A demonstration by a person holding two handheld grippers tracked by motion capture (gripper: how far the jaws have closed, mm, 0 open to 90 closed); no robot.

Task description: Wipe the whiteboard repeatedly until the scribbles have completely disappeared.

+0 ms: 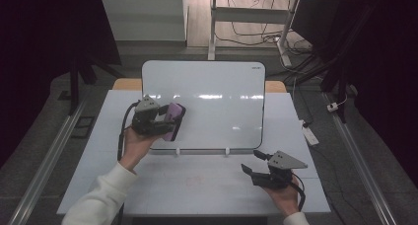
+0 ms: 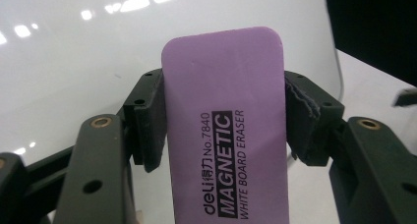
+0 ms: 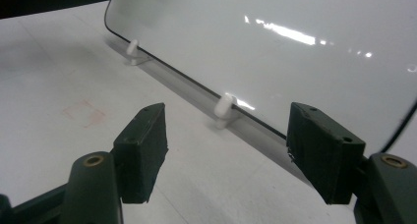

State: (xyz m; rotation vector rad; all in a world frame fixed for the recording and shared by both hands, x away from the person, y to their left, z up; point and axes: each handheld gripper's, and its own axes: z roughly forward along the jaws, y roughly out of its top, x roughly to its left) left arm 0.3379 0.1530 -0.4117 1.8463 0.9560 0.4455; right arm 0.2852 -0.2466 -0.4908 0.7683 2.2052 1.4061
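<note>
A purple magnetic whiteboard eraser [image 2: 226, 130] with black lettering sits between the jaws of my left gripper [image 2: 223, 116], which is shut on it. In the high view that left gripper [image 1: 170, 120] holds the eraser [image 1: 173, 120] against the lower left part of the tilted whiteboard [image 1: 212, 101]. My right gripper [image 1: 251, 163] hovers low over the white table near its front right, open, with nothing between its pads [image 3: 142, 148]. In the right gripper view the whiteboard's [image 3: 275, 47] lower edge rests on small white pegs [image 3: 223, 108] just ahead of the jaws.
The white table [image 1: 197, 185] carries a faint reddish mark [image 3: 86, 113] in front of the board. Behind the table are a desk frame and loose cables [image 1: 256, 35] on the floor. Metal rails [image 1: 47, 156] run along both sides.
</note>
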